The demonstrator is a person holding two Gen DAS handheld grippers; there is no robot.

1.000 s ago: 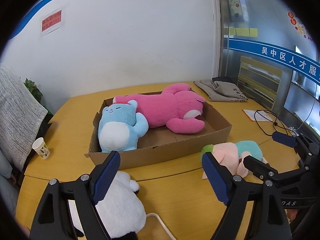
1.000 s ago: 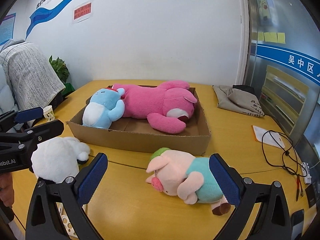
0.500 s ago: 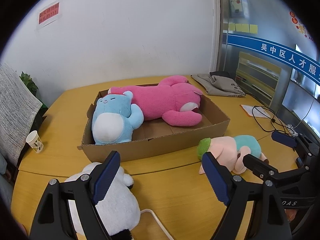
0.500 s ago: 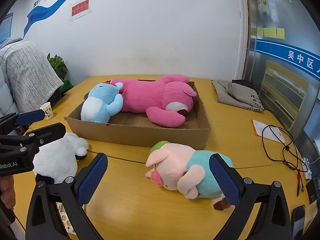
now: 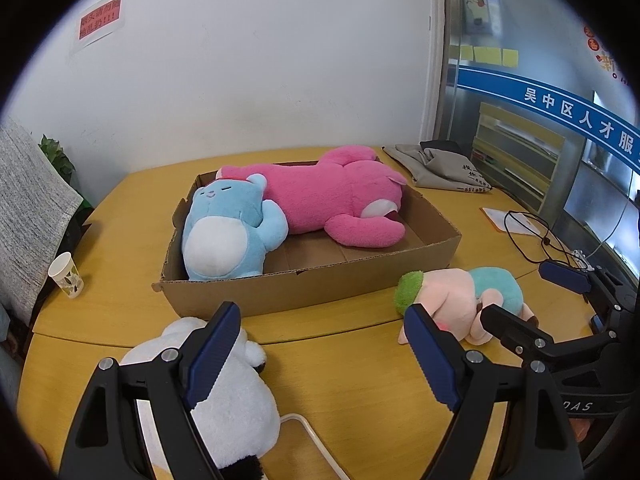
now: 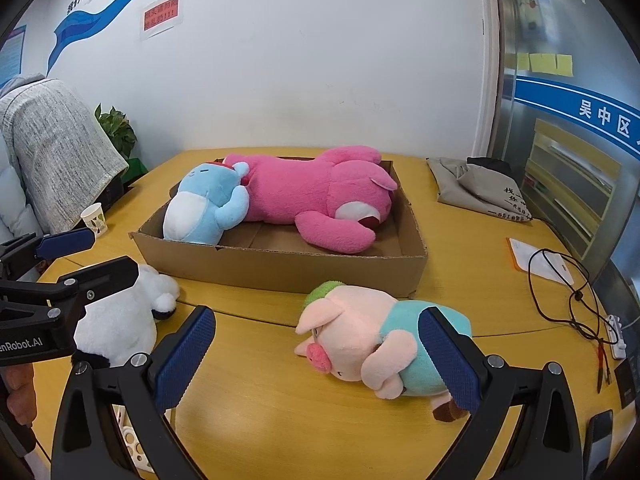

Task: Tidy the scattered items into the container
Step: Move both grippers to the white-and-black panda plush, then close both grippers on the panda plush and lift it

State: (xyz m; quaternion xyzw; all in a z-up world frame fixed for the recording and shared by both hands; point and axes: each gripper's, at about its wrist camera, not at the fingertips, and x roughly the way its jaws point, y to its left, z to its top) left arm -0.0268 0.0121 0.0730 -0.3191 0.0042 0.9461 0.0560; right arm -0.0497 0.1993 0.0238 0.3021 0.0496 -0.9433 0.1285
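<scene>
Nearest, the left gripper (image 5: 320, 354) and right gripper (image 6: 316, 356) are held wide apart, nothing gripped. A white plush (image 5: 224, 396) is seen near left, a pig plush (image 6: 376, 340) near right, both on the table (image 5: 340, 408). Farther, a blue plush (image 5: 228, 236) and pink plush (image 5: 332, 200) are contained in the cardboard box (image 5: 320, 284).

The surface (image 6: 280, 408) at lower centre is smooth yellow wood with a soft sheen, and the box (image 6: 280, 268) mid-frame is matt brown cardboard with rough torn edges. The pig (image 6: 360, 340), bear (image 6: 312, 196) and white toy (image 5: 236, 408) are fuzzy plush cloth. Each tool (image 6: 316, 364) is matt black plastic with ribbed blue pads (image 6: 448, 364); the cup (image 5: 66, 276) at left is paper.
</scene>
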